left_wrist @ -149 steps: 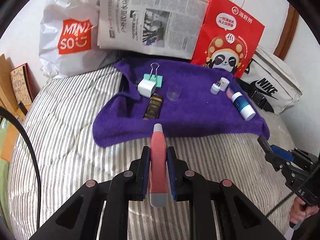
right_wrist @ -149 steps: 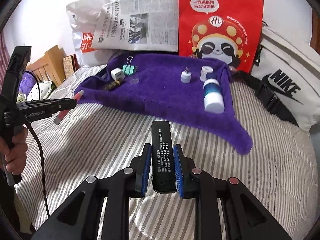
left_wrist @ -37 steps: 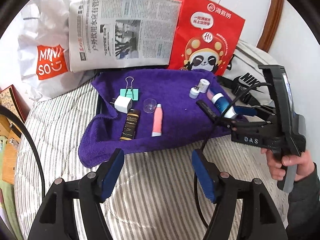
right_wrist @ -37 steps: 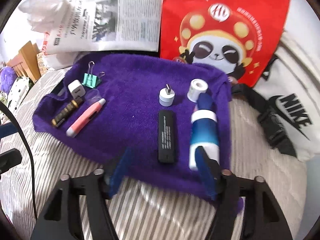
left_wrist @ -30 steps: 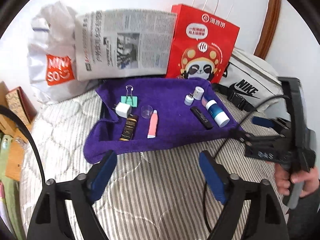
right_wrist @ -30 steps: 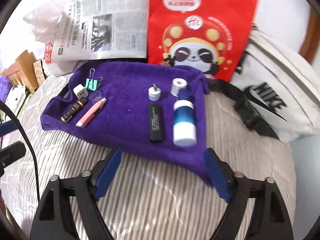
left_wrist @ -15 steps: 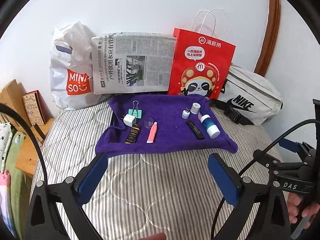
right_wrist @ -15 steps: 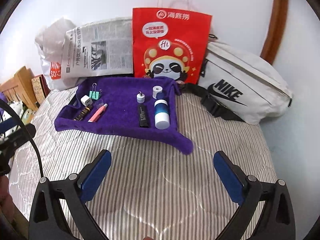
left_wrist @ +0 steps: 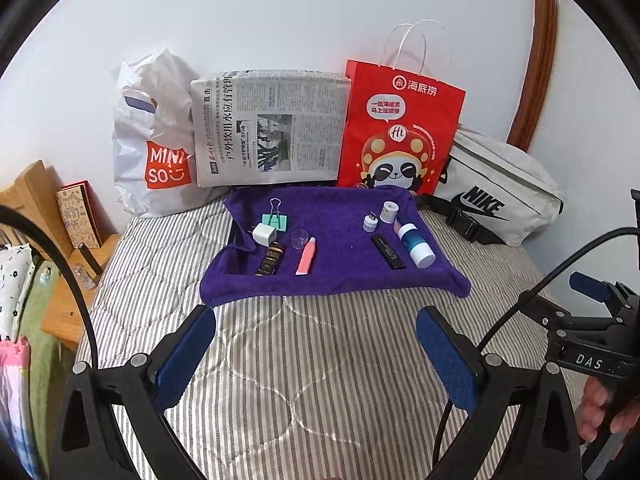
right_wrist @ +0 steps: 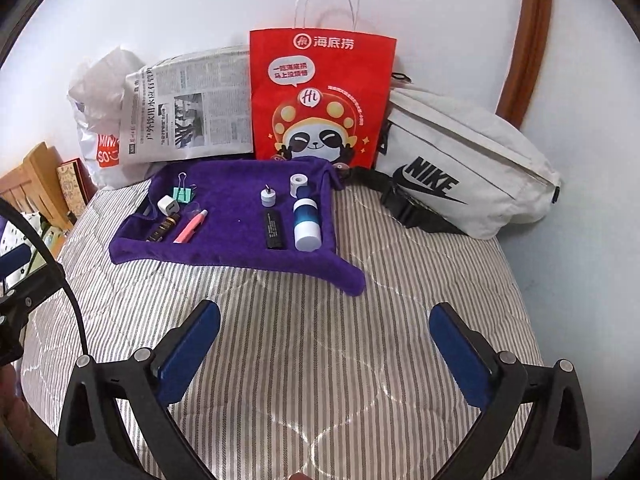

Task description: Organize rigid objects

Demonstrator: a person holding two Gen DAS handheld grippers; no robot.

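A purple towel (left_wrist: 340, 264) (right_wrist: 236, 248) lies on the striped bed with small things in two groups. On its left are a green binder clip (left_wrist: 276, 220), a white plug (left_wrist: 264, 235), a dark tube (left_wrist: 271, 258), a clear cap (left_wrist: 299, 238) and a pink tube (left_wrist: 306, 261) (right_wrist: 191, 226). On its right are a black stick (left_wrist: 387, 251) (right_wrist: 274, 229), a blue-and-white bottle (left_wrist: 416, 245) (right_wrist: 307, 224) and two small white pieces (left_wrist: 380, 216). My left gripper (left_wrist: 316, 344) and right gripper (right_wrist: 326, 344) hang wide open and empty over the bed, well short of the towel.
A white plastic bag (left_wrist: 156, 152), a newspaper (left_wrist: 272, 128), a red paper bag (left_wrist: 400, 132) and a white waist bag (left_wrist: 496, 196) lean along the back wall. A wooden shelf (left_wrist: 48, 240) stands left of the bed. A hand (left_wrist: 604, 408) holds the other gripper at the right edge.
Both grippers let go of the pink tube and the black stick on the towel, opened wide, and drew back and up; the towel now looks smaller and farther.
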